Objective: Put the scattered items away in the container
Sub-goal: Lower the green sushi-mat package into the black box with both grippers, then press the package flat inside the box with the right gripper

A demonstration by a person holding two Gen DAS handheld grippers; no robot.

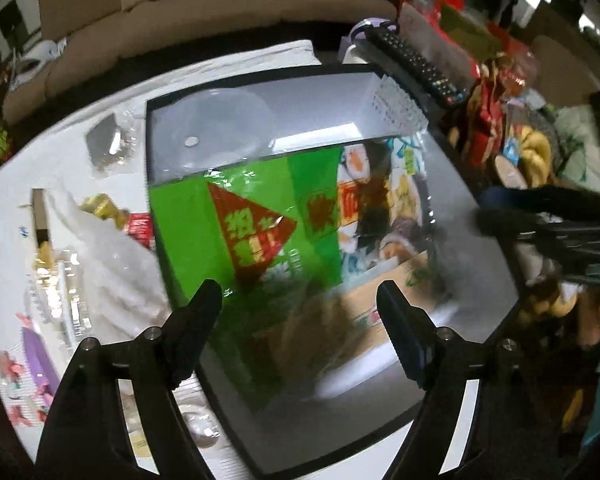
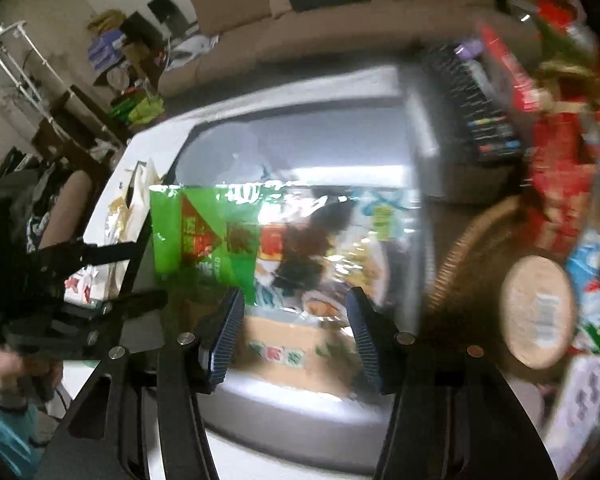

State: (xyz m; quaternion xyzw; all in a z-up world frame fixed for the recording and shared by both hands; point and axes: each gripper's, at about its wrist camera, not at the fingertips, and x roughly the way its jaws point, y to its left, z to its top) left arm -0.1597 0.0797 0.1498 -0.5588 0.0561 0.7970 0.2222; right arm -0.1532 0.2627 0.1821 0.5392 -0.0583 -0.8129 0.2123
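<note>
Placement is the step we judge to be in hand: the green snack bag (image 1: 244,232) lies inside the grey container (image 1: 488,248), on top of other packets and a cardboard box (image 1: 384,300), and neither gripper holds it. Our left gripper (image 1: 300,300) hangs over the bag with its fingers (image 1: 202,312) wide apart and nothing between them. Our right gripper (image 2: 296,312) is also above the container (image 2: 416,152), its fingers (image 2: 228,328) apart at a middle width and empty. A black remote control (image 1: 416,66) rests on the far corner of the container's rim. On the white bench (image 1: 4,200) at the left we see more things scattered: clear plastic wrapping (image 1: 112,276), a red packet (image 1: 140,228) and a gold item (image 1: 100,204), all near the container wall. For the next move, we think one gripper must leave the container and go to these items, choosing one that is firm enough to pinch, because the clear wrapping looks slippery
</note>
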